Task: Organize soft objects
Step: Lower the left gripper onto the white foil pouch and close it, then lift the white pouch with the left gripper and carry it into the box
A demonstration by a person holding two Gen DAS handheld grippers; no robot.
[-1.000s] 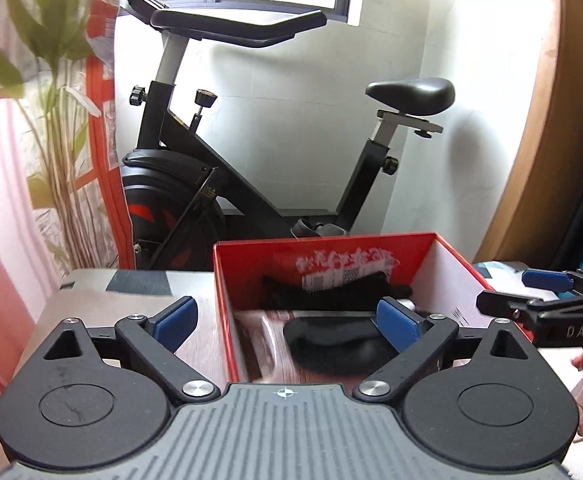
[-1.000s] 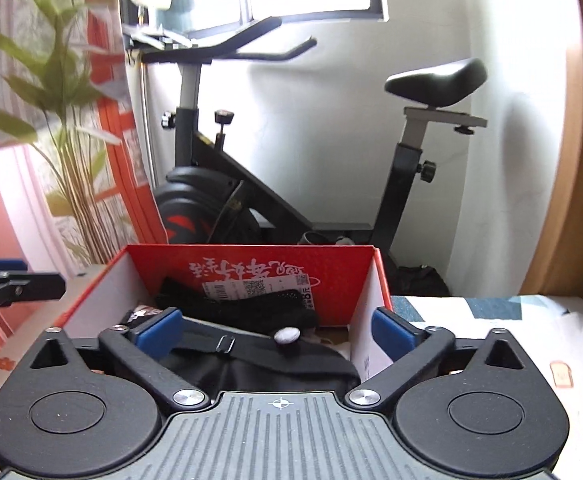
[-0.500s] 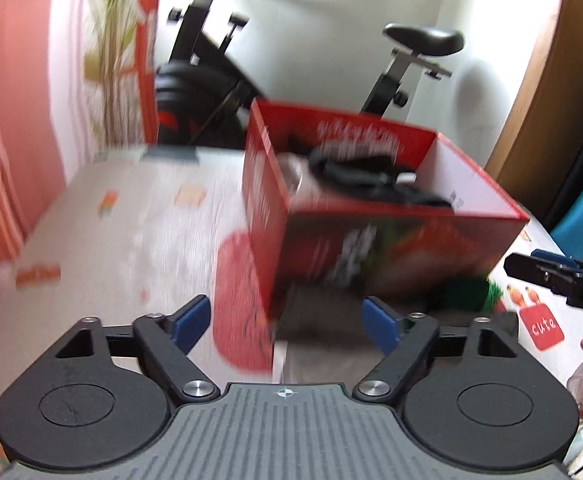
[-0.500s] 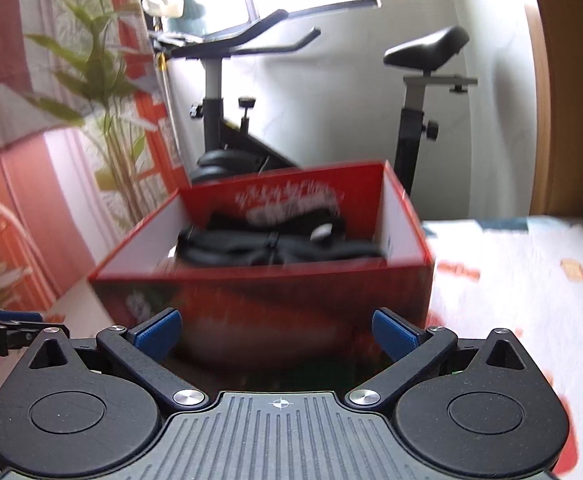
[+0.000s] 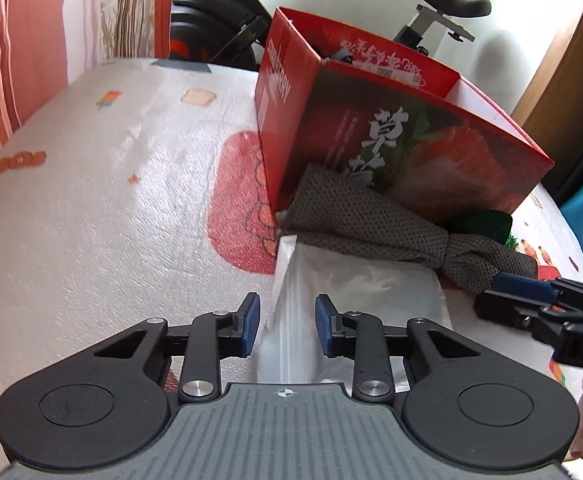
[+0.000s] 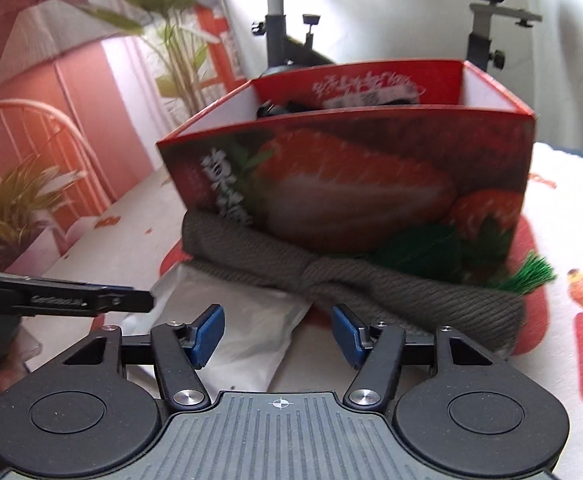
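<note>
Left wrist, tongs (image 5: 285, 320) closing, straddling clear bag (image 5: 355, 284)

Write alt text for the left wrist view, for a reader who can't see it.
The left gripper, fingers partly closed, straddles the raised edge of a clear plastic bag on a patterned tablecloth. Behind the bag, a grey knitted cloth lies against a red strawberry-print box; the right gripper enters from the right.
</note>
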